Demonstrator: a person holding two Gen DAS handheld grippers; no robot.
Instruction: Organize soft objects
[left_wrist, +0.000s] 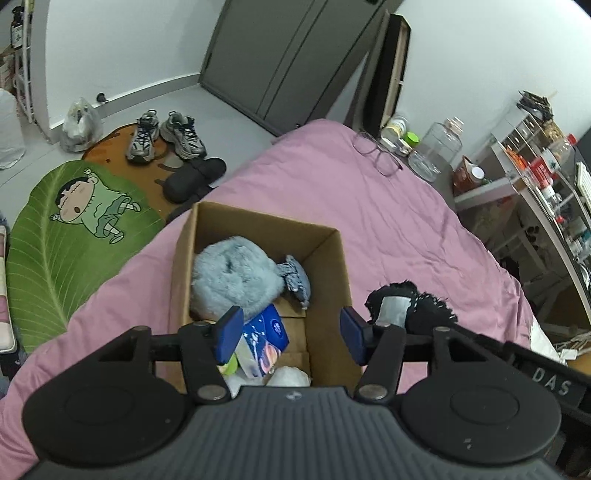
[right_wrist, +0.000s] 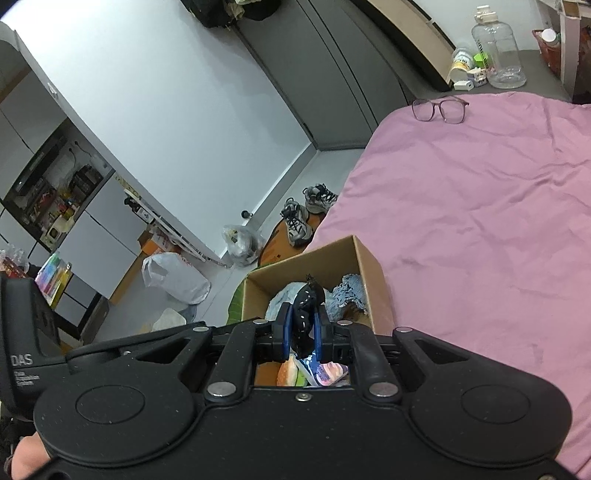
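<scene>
An open cardboard box (left_wrist: 266, 221) stands on the pink bedcover (left_wrist: 388, 221). Inside lie a fluffy pale-blue plush (left_wrist: 232, 275), a small blue-grey knitted piece (left_wrist: 297, 277), a blue packet (left_wrist: 266, 336) and something white. My left gripper (left_wrist: 291, 332) hovers open over the box's near end, with nothing between its blue pads. In the right wrist view my right gripper (right_wrist: 303, 323) is shut on a black fuzzy soft item (right_wrist: 306, 302) above the box (right_wrist: 373, 273). That black item (left_wrist: 428, 306), with a white label, hangs just right of the box in the left wrist view.
Glasses (left_wrist: 376, 153) lie at the far end of the bed. On the floor to the left are a green leaf rug (left_wrist: 74, 229), sneakers (left_wrist: 166, 134) and plastic bags (right_wrist: 177, 277). A cluttered shelf (left_wrist: 535, 177) stands to the right, and a clear jug (right_wrist: 498, 48) beyond the bed.
</scene>
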